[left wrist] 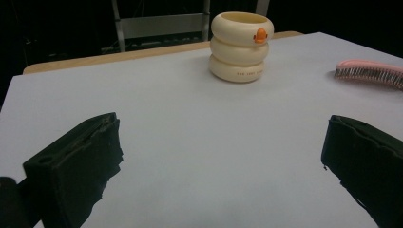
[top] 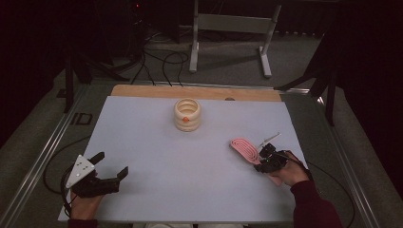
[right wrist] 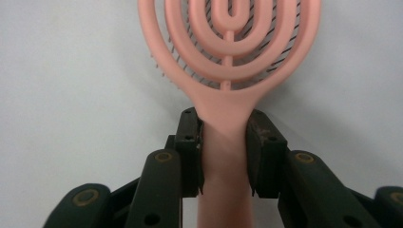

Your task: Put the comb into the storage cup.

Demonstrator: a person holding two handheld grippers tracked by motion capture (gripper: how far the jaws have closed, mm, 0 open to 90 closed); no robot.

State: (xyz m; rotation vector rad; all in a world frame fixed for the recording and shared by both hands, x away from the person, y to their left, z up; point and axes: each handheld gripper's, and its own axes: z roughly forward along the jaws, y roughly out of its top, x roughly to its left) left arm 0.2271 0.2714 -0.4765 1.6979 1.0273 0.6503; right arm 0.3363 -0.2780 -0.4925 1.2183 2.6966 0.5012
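White sheet (top: 190,161) is laid over the table, dark floor behind. Right gripper (right wrist: 224,152) is seen with both pads pressed on the handle of the pink hairbrush (right wrist: 228,61), which lies at 4 o'clock on the sheet. Left gripper (top: 110,167), at 8 o'clock, is held wide apart around nothing. Cream ringed holder (top: 187,114) stands at 12 o'clock.

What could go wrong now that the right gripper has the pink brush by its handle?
The right gripper pinches the pink brush only at the handle's neck, so the vented head could swing or slip once lifted. If the brush is headed for the cream holder, a tilted approach might knock that light holder over.
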